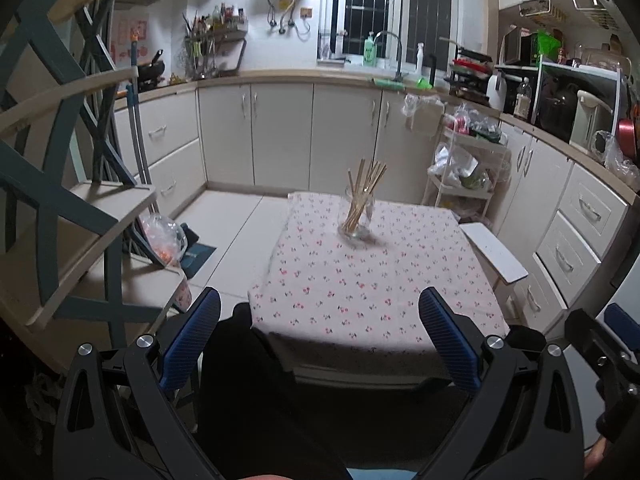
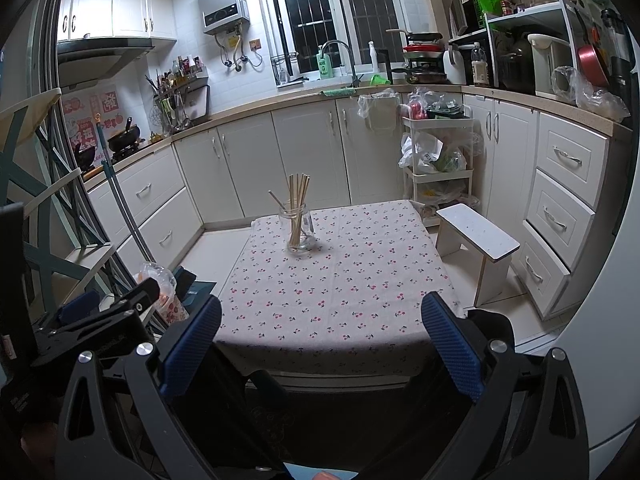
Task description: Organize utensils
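Chopsticks [image 2: 298, 210] in jar [image 2: 297, 228], far beyond both spread grippers [image 2: 320, 344]

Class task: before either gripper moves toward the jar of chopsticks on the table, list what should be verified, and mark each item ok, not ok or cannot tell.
1. Left gripper open, holding nothing: ok.
2. Right gripper open, holding nothing: ok.
3. Glass jar upright on the tablecloth: ok.
4. Chopsticks all inside the jar, none loose on the cloth: ok.
5. Cloth between grippers and jar free of obstacles: ok.
6. Chopsticks matched in pairs: cannot tell.
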